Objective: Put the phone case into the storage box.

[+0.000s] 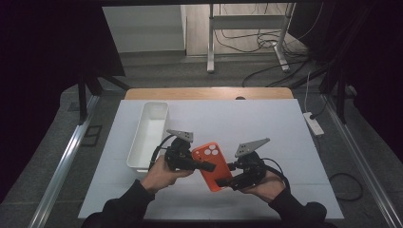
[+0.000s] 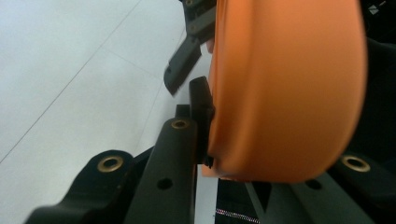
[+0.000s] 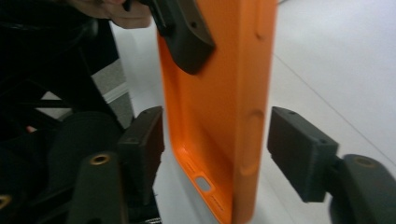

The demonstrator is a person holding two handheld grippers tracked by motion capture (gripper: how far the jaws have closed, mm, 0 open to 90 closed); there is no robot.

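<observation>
Your left gripper (image 1: 205, 166) clamps the orange phone case (image 1: 214, 164) above the white table (image 1: 266, 123). Its lower end sits between your right gripper's (image 1: 223, 182) part-open jaws, pads not touching. Both hands meet low, grippers pointing inward.

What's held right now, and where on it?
The left tool is clamped on the orange phone case at its side edge, about midway along. The right tool straddles the case's lower end; its pads aren't touching.
</observation>
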